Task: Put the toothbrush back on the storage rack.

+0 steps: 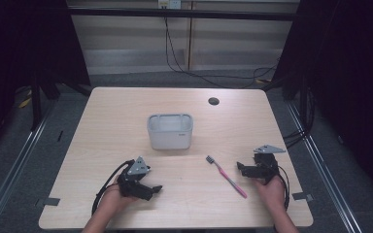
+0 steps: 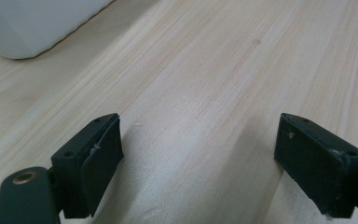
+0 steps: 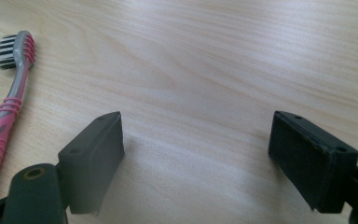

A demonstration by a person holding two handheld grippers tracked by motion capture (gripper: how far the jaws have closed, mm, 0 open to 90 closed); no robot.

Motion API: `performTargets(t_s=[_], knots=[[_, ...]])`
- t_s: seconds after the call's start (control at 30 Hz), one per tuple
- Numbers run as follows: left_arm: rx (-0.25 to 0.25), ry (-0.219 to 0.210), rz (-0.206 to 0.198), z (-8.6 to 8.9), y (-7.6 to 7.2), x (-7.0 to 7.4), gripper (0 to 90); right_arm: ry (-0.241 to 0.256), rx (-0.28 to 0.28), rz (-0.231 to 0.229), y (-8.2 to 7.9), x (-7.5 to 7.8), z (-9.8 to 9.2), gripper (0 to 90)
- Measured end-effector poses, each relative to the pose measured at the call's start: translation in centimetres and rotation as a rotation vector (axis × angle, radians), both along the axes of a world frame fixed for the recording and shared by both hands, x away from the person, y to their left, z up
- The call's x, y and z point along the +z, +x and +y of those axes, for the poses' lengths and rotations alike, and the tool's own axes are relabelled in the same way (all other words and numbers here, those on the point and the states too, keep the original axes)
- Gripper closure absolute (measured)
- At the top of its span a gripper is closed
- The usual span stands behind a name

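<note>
The pink toothbrush (image 1: 226,176) lies flat on the counter (image 1: 126,111) in front of and to the right of the white bin (image 1: 170,131), bristled head angled toward the bin, while the right gripper (image 1: 245,168) beside its handle and the left gripper (image 1: 151,189) both hold their jaws wide apart on nothing.

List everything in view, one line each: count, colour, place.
table: one, light wood, centre of the high view
bin: one, pale grey, open top, mid-table
toothbrush: one, pink and grey with dark bristles, flat on the table right of centre, beside the right gripper
hole: one, dark, far side of the table
cables: black, on the floor beyond the table
left gripper: one, black, open, near left edge, on the table
right gripper: one, black, open, near right edge
hands: two, holding the grippers
</note>
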State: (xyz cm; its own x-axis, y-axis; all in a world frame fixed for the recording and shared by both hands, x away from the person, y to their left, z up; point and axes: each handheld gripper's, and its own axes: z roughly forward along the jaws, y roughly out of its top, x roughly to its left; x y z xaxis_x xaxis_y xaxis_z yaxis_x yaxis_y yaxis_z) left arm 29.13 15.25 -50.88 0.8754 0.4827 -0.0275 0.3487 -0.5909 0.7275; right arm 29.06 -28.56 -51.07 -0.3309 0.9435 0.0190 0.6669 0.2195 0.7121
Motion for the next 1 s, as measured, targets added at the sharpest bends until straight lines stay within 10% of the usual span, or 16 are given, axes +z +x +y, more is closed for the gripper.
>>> performTargets(t_s=[1.0], knots=[[0.023, 0.004, 0.003, 0.3, -0.1, 0.0, 14.3, -0.042, 0.223, 0.154, 0.8, 5.6, 5.5, 31.9]])
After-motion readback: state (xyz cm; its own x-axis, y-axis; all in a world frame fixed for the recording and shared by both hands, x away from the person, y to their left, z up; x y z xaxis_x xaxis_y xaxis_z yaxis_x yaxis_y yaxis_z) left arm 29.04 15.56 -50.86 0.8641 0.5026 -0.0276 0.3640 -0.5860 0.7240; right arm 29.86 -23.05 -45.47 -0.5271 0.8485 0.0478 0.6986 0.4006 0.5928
